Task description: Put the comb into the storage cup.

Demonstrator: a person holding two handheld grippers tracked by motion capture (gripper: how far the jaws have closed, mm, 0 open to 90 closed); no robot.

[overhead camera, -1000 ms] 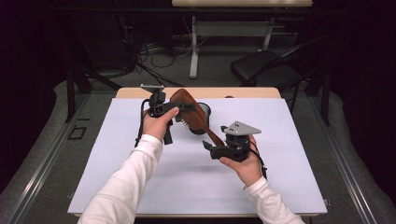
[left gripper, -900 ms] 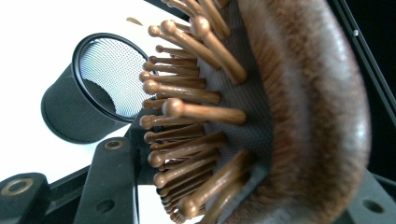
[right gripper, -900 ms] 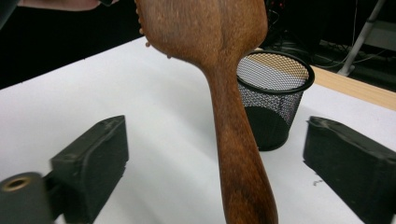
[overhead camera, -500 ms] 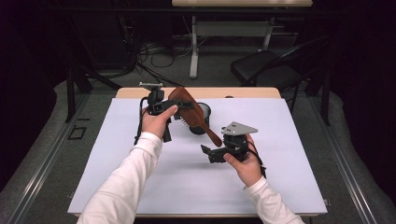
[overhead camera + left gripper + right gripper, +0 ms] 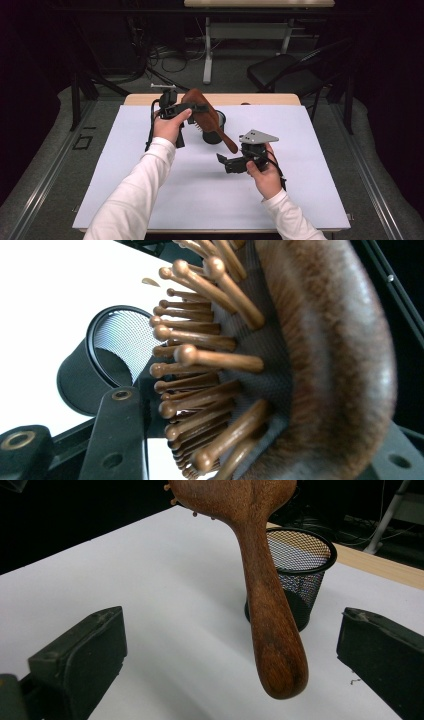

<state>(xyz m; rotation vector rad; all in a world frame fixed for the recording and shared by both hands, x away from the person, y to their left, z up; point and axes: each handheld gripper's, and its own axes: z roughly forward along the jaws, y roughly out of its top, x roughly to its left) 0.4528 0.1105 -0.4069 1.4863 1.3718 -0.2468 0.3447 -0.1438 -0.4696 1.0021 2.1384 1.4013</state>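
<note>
High view: left gripper (image 5: 192, 107) fingers clamp wooden hairbrush (image 5: 204, 116) by head above mesh cup (image 5: 216, 134). Right gripper (image 5: 227, 163) fingers spread wide, holding nothing. Brush looks rigid, smooth, light; handle (image 5: 272, 630) best hold.

Brown wooden hairbrush (image 5: 206, 118), bristles down, head clamped in left tool (image 5: 192, 108), handle slanting down toward open right tool (image 5: 223, 161), tip between its jaws, untouched.

Bright tabletop, dark surroundings, blurred close-up.
</note>
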